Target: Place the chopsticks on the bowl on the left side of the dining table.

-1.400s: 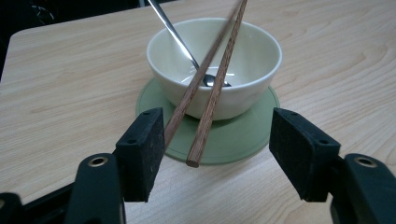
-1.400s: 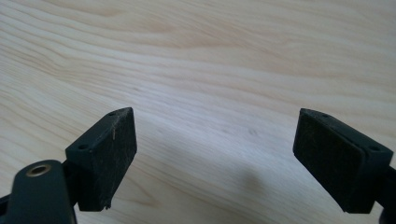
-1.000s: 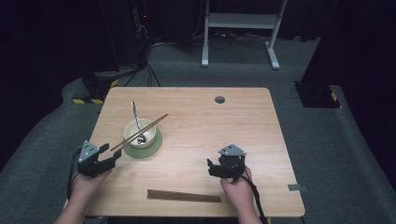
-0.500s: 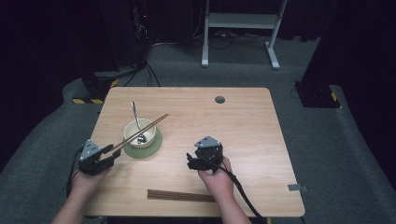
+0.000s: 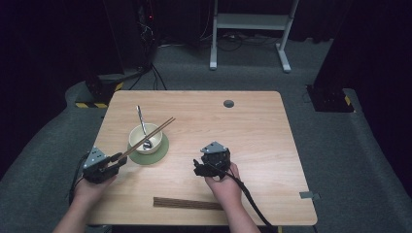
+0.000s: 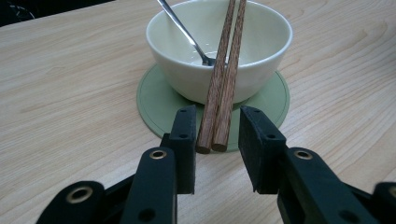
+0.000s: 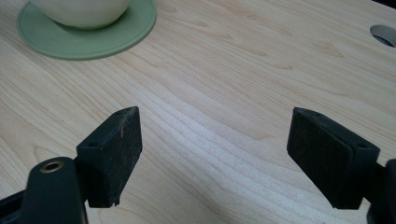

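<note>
Two wooden chopsticks (image 6: 223,88) lie side by side across the cream bowl (image 6: 252,51), their near ends past its rim and between the jaws of the left gripper (image 6: 217,135). These jaws have just been closing: the left pad stands against one stick, while a sliver of gap remains at the right pad, so the pair is bracketed but not yet pinched. The bowl sits on a green coaster (image 6: 154,100) toward the left edge of the table (image 5: 252,126), with a metal spoon (image 6: 184,32) leaning inside. In the high view the left gripper (image 5: 112,163) sits near the table's left edge, and the right gripper (image 5: 200,167) hovers over bare wood near the middle, jaws spread wide and empty. A second bundle of chopsticks (image 5: 187,203) lies along the near edge.

Risks, as judged: the grip falls close to the stick tips, so a lift could let the long far ends droop or pivot; uneven pad contact may roll one stick over the other and drop it; dragging the pair across the rim could tip the bowl or dislodge the spoon.

Compared with a second ago, the right hand has shifted leftward from the right half of the table toward its centre; the left hand, bowl and chopsticks sit as before.
</note>
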Demonstrator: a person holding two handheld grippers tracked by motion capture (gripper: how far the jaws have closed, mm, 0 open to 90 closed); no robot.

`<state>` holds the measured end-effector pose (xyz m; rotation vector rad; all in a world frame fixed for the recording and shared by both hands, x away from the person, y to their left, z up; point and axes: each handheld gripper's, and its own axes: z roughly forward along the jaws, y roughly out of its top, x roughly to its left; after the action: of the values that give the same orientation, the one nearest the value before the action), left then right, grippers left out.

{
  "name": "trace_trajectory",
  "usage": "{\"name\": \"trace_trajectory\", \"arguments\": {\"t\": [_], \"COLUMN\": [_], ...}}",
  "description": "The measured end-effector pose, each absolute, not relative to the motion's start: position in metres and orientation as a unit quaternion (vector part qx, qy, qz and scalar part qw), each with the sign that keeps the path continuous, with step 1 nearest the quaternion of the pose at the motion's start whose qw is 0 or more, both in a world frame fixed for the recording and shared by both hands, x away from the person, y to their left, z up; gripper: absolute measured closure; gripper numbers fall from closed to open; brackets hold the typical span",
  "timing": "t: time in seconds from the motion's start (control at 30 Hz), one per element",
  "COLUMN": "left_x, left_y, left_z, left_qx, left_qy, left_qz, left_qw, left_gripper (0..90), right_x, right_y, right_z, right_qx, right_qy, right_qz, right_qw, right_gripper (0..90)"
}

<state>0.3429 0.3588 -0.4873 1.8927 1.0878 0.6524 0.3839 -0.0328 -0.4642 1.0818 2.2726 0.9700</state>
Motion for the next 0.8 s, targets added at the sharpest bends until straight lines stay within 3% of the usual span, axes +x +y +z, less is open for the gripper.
{"name": "trace_trajectory", "arguments": {"t": [0.3,0.7,0.8], "left_x": [0.3381,0.3332,0.3332], "left_y": [0.3575,0.3502,0.3512], "left_z": [-0.4883,-0.4885,-0.488], "left_qx": [0.76,0.775,0.772], "left_qy": [0.416,0.386,0.39], "left_qz": [0.254,0.236,0.236], "left_qw": [0.429,0.441,0.443], "left_gripper": [75.6,75.8,72.3], "right_x": [0.3826,0.3823,0.3809], "right_y": [-0.0324,-0.0346,-0.0346], "right_z": [-0.4651,-0.4631,-0.4635], "right_qx": [0.388,0.39,0.392], "right_qy": [0.823,0.82,0.819], "right_qz": [0.35,0.352,0.354], "right_qw": [0.223,0.225,0.224], "right_gripper": [18.1,18.0,18.0]}}
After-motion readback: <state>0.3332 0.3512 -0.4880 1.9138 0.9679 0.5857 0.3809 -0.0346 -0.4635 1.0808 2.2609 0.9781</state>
